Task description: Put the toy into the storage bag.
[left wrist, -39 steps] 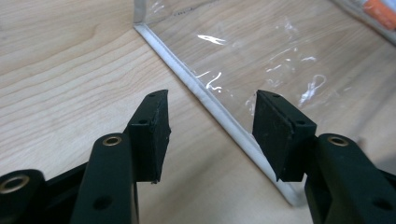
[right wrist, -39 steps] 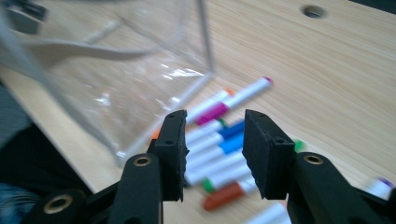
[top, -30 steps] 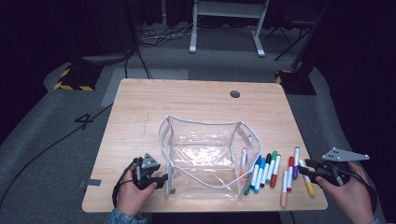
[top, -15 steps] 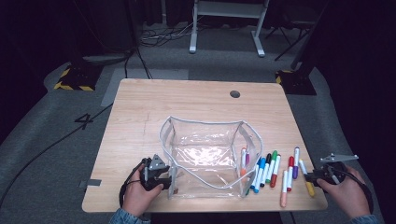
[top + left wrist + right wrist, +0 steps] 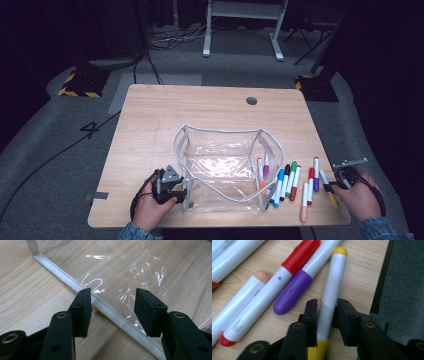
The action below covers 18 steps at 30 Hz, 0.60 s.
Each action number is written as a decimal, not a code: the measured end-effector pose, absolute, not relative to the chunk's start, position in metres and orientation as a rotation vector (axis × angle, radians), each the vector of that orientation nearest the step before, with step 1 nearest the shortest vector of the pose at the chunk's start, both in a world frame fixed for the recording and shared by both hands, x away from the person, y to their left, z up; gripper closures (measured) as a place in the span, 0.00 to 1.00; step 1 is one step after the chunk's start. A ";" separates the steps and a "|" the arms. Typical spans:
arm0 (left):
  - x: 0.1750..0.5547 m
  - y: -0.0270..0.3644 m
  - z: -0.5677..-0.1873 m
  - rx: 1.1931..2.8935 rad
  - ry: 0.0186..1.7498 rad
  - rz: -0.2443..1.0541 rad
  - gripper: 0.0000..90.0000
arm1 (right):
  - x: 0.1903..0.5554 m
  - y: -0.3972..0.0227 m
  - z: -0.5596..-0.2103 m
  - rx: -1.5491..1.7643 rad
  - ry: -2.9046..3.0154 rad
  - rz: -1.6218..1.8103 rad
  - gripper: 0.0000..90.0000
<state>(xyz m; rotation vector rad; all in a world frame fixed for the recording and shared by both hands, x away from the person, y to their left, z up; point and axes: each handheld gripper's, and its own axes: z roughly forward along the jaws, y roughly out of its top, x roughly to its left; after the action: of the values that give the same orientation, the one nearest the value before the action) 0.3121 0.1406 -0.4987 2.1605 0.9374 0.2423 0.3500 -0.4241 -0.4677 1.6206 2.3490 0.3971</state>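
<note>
Item: white-barrelled marker with a yellow cap (image 5: 331, 287), lying on the light wooden table (image 5: 165, 115) near its right edge. In the high view its long axis runs roughly front to back, tilted a little, with the yellow cap end toward the person. In the right gripper view the small yellow tip points away from the camera and the cap sits low between the jaws.

Right gripper (image 5: 327, 312): jaws narrow, one on each side of the marker's white barrel; the left jaw touches it, while contact on the right side cannot be told for certain.

Adjacent items: a purple-capped white marker (image 5: 295, 288) and a red-capped white marker (image 5: 274, 285) lie just beside it, with a peach-capped white marker (image 5: 242, 297) further out. More coloured markers (image 5: 287, 180) lie in a row between these and the pouch.

Clear plastic pouch with white-trimmed edges (image 5: 220, 167): stands open at the table's front centre.

Left gripper (image 5: 112, 311): at the pouch's front left corner, jaws wide apart, straddling the white trim strip (image 5: 105, 307), which passes diagonally between them. Nothing is held.
</note>
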 end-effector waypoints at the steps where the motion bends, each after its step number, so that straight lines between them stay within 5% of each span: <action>1: 0.312 0.141 -0.499 2.155 0.943 0.241 0.52 | 0.350 -0.423 -0.467 1.630 2.343 0.379 0.85; 10: 0.316 0.143 -0.501 2.151 0.937 0.232 0.46 | 0.346 -0.427 -0.459 1.667 2.306 0.419 0.86; 18: 0.318 0.137 -0.501 2.160 0.901 0.242 0.47 | 0.338 -0.418 -0.414 1.528 2.330 0.535 0.86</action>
<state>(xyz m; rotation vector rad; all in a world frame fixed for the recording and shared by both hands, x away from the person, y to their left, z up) 0.3176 0.1371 -0.5013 2.1598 0.9005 0.2423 0.3384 -0.4183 -0.4138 1.5277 2.3297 0.5353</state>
